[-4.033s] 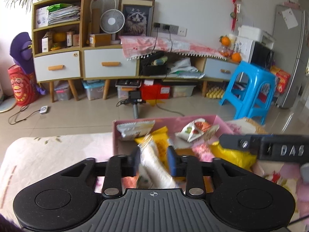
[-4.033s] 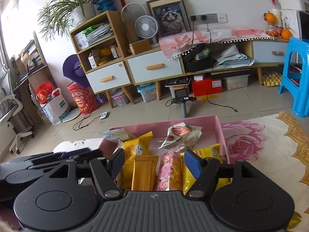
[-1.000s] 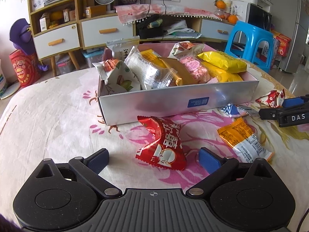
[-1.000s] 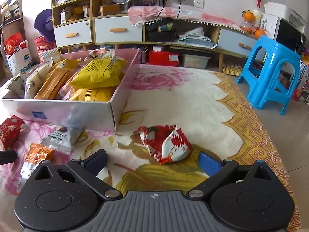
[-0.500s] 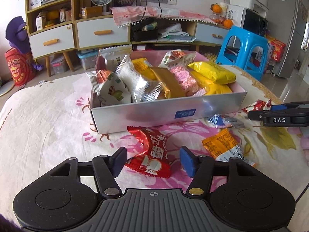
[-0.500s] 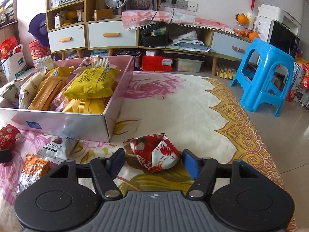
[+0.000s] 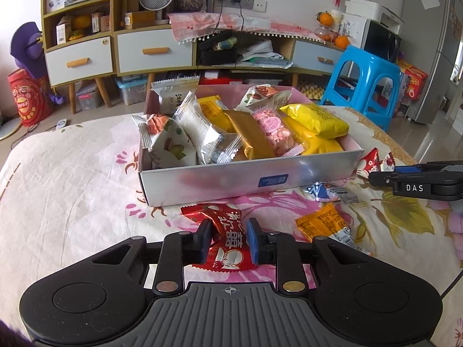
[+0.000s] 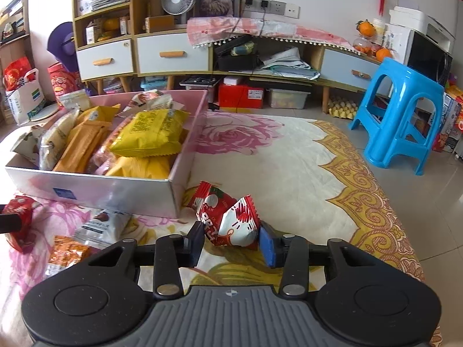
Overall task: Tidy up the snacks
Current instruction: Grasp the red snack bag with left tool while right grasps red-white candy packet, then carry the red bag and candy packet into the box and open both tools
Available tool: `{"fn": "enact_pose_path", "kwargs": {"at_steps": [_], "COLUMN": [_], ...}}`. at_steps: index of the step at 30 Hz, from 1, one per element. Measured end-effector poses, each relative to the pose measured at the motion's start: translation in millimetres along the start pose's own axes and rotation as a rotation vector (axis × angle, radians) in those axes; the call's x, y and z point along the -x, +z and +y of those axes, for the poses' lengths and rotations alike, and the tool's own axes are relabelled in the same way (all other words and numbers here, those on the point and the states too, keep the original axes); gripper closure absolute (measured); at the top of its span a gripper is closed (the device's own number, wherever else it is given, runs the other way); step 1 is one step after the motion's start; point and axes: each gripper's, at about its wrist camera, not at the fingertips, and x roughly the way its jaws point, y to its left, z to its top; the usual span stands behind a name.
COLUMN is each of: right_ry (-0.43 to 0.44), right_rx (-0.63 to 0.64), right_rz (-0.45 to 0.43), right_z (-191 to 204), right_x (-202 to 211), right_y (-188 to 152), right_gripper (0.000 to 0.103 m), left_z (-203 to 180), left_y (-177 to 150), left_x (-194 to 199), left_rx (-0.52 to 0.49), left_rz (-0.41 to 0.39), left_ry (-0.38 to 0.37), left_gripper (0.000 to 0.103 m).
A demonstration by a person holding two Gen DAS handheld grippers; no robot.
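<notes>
A pink box with a silver front wall holds several snack packets and also shows in the right wrist view. My left gripper is shut on a red snack packet in front of the box. My right gripper is closed against a red and white snack packet at the box's right front corner. The right gripper shows at the right of the left wrist view.
An orange packet and a blue and silver packet lie on the floral cloth between the grippers. A blue stool stands past the table's right edge. A cabinet lines the far wall.
Both grippers have closed from wide open onto their red packets over the last second. Four seconds ago both were over the box, the left one holding a white packet.
</notes>
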Motion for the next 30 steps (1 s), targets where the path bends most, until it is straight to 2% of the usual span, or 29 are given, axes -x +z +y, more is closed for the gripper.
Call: {"fn": "enact_pose_path", "kwargs": {"at_steps": [2,3,11,15,21,23,25,26,27,29,30], "right_ry": [0.007,0.006,0.028,0.043,0.075,0.095,0.106,0.11,0.108,0.103,0.106], "right_rx": [0.0,-0.002,-0.047,-0.095,-0.147,-0.157,-0.156,-0.147,-0.132,-0.107,-0.105], "right_rz": [-0.002,-0.001,0.006,0.01,-0.008,-0.009,0.001,0.004,0.003,0.005,0.008], "right_z": [1.4,1.6,-1.6,-6.6,-8.1,-7.0,-3.9,-1.6,1.2,4.9,5.1], "right_x": [1.9,2.7,12.2,17.6,28.8,31.0,31.5,32.3,32.5,32.5,32.1], "right_y": [0.5,1.3,4.6,7.2,12.8,13.0,12.5,12.2,11.6,10.9,10.5], "right_gripper": [0.072,0.072,0.073,0.073,0.073,0.078,0.078,0.078,0.078,0.078,0.078], "left_z": [0.4,1.6,6.3,10.3,14.3,14.2,11.4,9.7,9.1,8.9,8.7], "left_y": [0.1,0.5,1.6,2.5,3.1,1.1,-0.8,-1.8,-3.3,-5.3,-5.8], "left_x": [1.9,3.3,15.3,21.5,25.6,27.0,26.7,25.2,22.8,17.6,14.8], "left_rx": [0.004,0.011,0.03,0.034,0.049,0.047,0.023,0.013,0.009,0.018,0.023], "left_rz": [0.006,0.008,-0.001,-0.009,0.002,-0.009,-0.016,-0.005,0.01,0.027,0.034], "left_ry": [-0.008,-0.013,-0.045,-0.056,-0.075,-0.054,-0.031,-0.023,-0.023,-0.016,-0.014], "left_gripper": [0.081,0.086,0.092,0.102,0.102,0.098,0.092,0.081,0.065,0.048,0.047]}}
